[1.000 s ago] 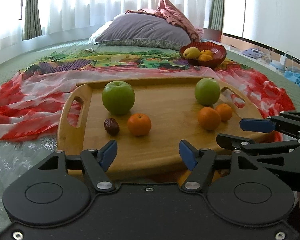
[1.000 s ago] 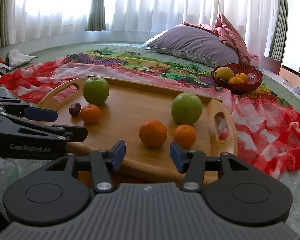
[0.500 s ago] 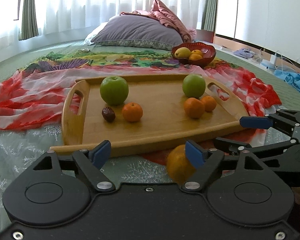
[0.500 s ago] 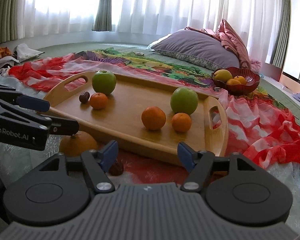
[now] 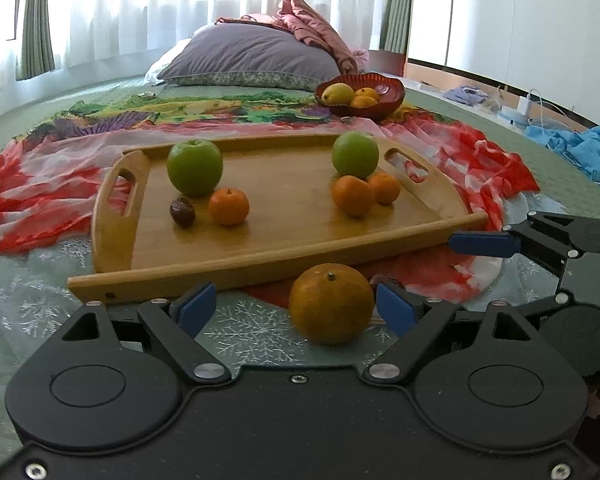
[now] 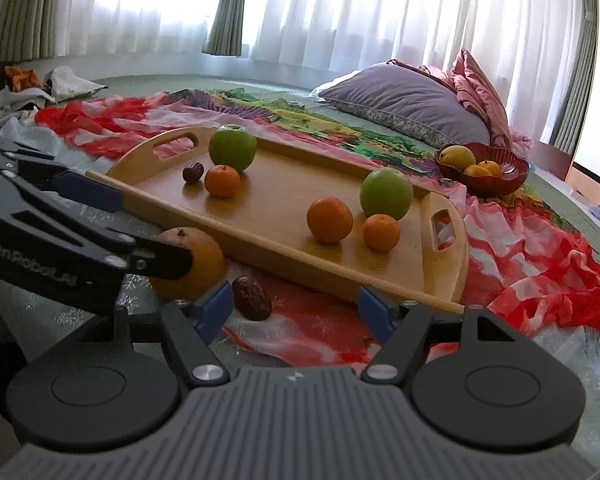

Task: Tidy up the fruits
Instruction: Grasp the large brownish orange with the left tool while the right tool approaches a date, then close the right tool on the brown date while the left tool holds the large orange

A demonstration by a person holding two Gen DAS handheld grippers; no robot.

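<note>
A green bedspread (image 5: 80, 96) covers the surface, with a red and white scarf (image 6: 540, 264) spread across it and a pale snowflake cloth (image 5: 252, 332) nearest the cameras. At the far end lie a purple pillow (image 5: 252, 56) and white curtains (image 6: 340, 8) over bright windows. A red bowl (image 5: 360, 94) holding yellow and orange fruit sits far right, beside the pillow.

A wooden tray (image 5: 284, 236) rests on the scarf. On its left side are a green apple (image 5: 195, 166), a small orange (image 5: 228, 206) and a dark date (image 5: 182, 212); on its right, a second apple (image 5: 355, 155) with two oranges (image 5: 353, 195) just in front of it.

A large orange (image 5: 331, 303) lies off the tray on the cloth, near its front edge. The left gripper (image 5: 296, 307) is spread wide, and the orange sits between the fingers, close to the right pad without clear contact. A second date (image 6: 252, 298) lies just right of that orange. The right gripper (image 6: 296, 307) is also spread wide, holding nothing, with the date just beside its left pad.
</note>
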